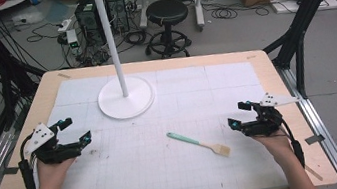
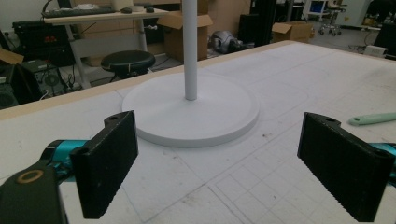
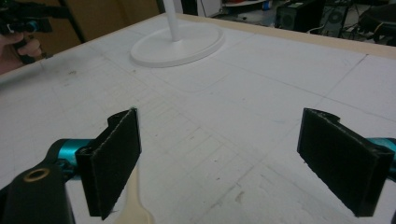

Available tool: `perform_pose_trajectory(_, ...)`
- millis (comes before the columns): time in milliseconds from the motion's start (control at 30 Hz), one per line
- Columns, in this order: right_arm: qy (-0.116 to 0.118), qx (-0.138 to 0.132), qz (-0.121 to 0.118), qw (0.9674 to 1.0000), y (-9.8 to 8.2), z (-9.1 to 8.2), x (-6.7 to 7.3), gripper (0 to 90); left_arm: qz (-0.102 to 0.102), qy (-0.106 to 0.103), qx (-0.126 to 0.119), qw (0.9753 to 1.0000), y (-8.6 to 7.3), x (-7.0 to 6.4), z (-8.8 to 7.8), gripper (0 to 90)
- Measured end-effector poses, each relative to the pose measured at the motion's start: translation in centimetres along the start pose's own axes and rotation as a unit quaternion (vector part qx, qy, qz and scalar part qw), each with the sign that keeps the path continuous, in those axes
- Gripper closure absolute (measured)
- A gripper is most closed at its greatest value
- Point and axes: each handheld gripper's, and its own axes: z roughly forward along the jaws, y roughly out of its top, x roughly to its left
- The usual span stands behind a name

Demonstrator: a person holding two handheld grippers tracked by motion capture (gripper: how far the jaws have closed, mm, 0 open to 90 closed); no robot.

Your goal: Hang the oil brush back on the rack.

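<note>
Both grippers, left [image 1: 75, 130] and right [image 1: 239, 115], rest with jaws wide, brush [image 1: 199, 143] lying between them

One brush [image 1: 199, 143], one stand [image 1: 126, 97], two tools.

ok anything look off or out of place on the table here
Nothing stands out. The white stand sits upright on its round base, the brush lies flat on the mat between the two open grippers, left gripper and right gripper. Only faint scuffs mark the mat.
</note>
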Motion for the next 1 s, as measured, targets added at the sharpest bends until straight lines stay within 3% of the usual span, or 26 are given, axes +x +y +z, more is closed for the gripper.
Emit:
perform_pose_trajectory(367,0.029,0.052,-0.031,0.9977,0.4,3.3,1.9,13.0,0.0,-0.003,0.003,1.0,0.0,0.0,0.1,12.9)
perform_pose_trajectory(500,0.034,0.092,-0.059,0.9934,0.0,4.8,2.9,14.2,-0.001,-0.001,0.005,1.0,0.0,0.0,0.1,12.9)
perform_pose_trajectory(733,0.043,0.12,-0.071,0.9893,-0.3,5.9,3.6,16.9,0.0,-0.002,0.007,1.0,-0.1,-0.1,0.2,12.9)
perform_pose_trajectory(1000,0.067,0.149,-0.092,0.9823,-0.4,7.1,4.6,28.5,0.0,-0.004,0.01,0.9999,-0.1,-0.2,0.3,12.9)
